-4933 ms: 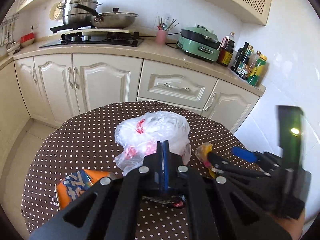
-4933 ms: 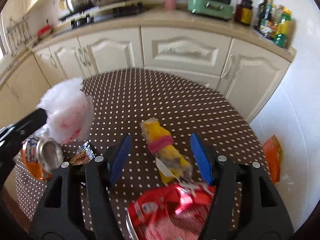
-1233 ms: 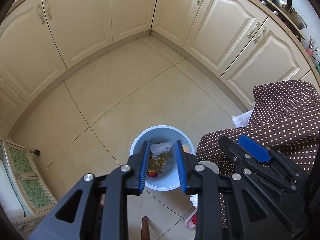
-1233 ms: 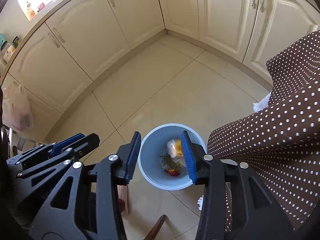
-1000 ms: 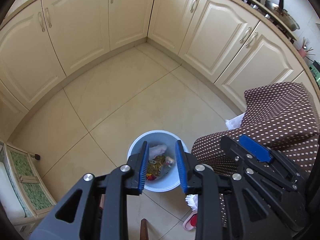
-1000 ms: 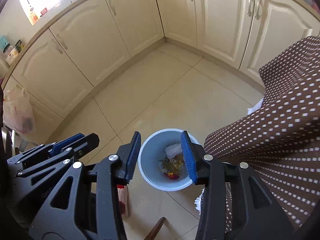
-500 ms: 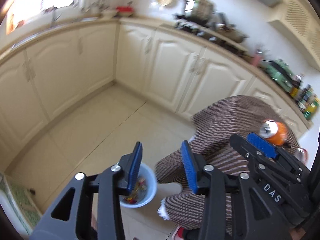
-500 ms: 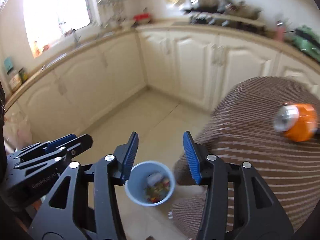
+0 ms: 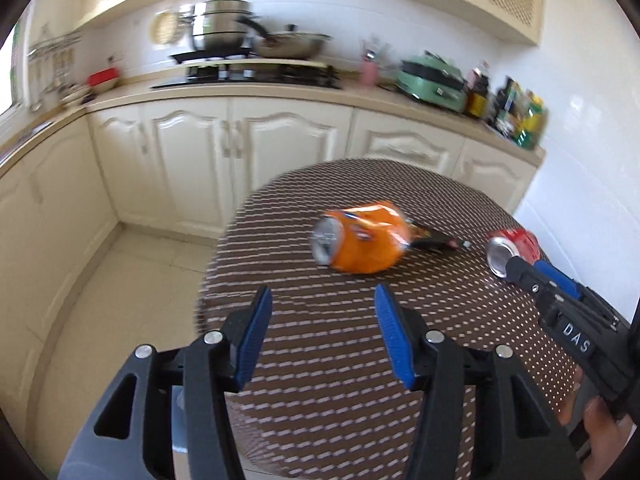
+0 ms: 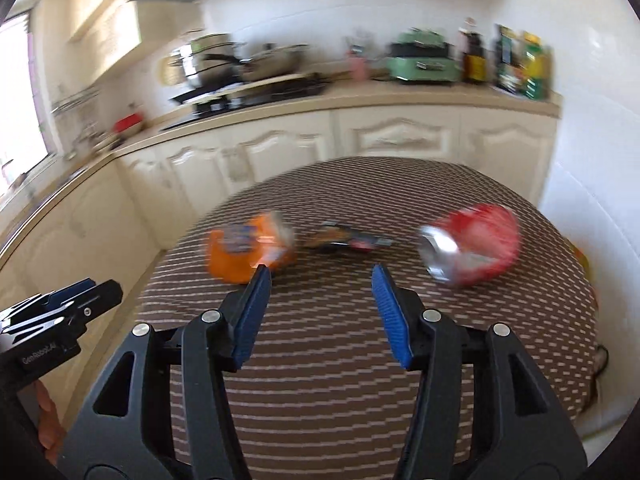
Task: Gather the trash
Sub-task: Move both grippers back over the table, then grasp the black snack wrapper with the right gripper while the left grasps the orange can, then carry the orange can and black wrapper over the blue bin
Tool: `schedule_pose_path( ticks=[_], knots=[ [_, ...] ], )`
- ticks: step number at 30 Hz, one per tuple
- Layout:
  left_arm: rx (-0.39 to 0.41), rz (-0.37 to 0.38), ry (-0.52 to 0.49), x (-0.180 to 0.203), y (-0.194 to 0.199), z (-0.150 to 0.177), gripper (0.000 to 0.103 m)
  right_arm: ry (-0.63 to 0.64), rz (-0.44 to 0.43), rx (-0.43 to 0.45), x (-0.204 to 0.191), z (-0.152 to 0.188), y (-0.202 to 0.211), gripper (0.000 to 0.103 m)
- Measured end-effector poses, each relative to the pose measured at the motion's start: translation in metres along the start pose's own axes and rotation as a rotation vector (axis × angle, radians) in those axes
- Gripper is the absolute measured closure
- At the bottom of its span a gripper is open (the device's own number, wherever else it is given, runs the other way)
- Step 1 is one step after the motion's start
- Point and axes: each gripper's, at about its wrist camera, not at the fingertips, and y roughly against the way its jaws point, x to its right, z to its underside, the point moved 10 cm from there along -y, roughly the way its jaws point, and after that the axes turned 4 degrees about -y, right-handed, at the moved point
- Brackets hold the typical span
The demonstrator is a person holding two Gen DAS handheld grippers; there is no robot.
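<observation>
so both views are smeared with motion blur, bear with me. going left to right: far left is the cream cabinet run with the hob on the counter, a steel pot and a wok on it. the left gripper sits low in its own view over the near edge of the round table with the brown dotted cloth. its blue pads are spread apart, the jaws have just been opening, and there's nothing between them but tablecloth.

next over, the crushed orange can lies on its side around the middle of the table, open end facing the camera. just behind and to its right there's a flat dark wrapper, looks like it's touching or tucked under the can but i honestly can't tell through the blur. further right the red can is lying down too, near the table's right edge.

the right gripper is also empty, jaws parted and just been opening, hovering over the cloth with the orange can ahead-left of it and the red can ahead-right. in the left view its tip overlaps the red can, whether it touches i can't say. back on the counter: pink utensil cup, green cooker, then a bunch of bottles by the wall.
</observation>
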Motion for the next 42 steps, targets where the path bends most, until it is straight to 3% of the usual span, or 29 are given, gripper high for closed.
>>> schedule_pose_path(
  ticks=[5, 13, 19, 23, 24, 26, 31, 35, 42],
  knots=[
    [-0.035, -0.005, -0.025, 0.027, -0.026, 0.0, 0.049, 0.003, -0.004, -0.053, 0.024, -0.005, -0.025, 0.05],
    [-0.075, -0.037, 0.045, 0.003, -0.063, -0.011, 0.047, 0.207, -0.006, -0.185, 0.0, -0.001, -0.091, 0.047],
    [-0.086, -0.032, 0.085, -0.012, -0.08, -0.018, 0.046, 0.351, 0.1, -0.248, 0.0, -0.002, -0.138, 0.046],
    [-0.09, -0.013, 0.098, -0.015, -0.088, -0.021, 0.046, 0.389, 0.077, -0.272, -0.005, -0.001, -0.157, 0.046],
    [-0.095, -0.007, 0.099, -0.016, -0.091, -0.021, 0.046, 0.394, 0.075, -0.296, -0.005, 0.003, -0.163, 0.051],
    [-0.099, -0.005, 0.097, -0.016, -0.094, -0.021, 0.046, 0.382, 0.046, -0.304, -0.006, 0.007, -0.166, 0.072],
    [-0.103, 0.03, 0.117, -0.016, -0.104, -0.022, 0.045, 0.286, -0.01, -0.278, -0.004, 0.005, -0.158, 0.086],
    [-0.107, 0.042, 0.113, -0.01, -0.114, -0.022, 0.045, 0.185, -0.029, -0.201, 0.001, -0.01, -0.138, 0.088],
    [-0.123, 0.085, 0.114, 0.005, -0.136, -0.031, 0.046, 0.12, -0.082, -0.187, -0.002, -0.012, -0.129, 0.088]
  ],
)
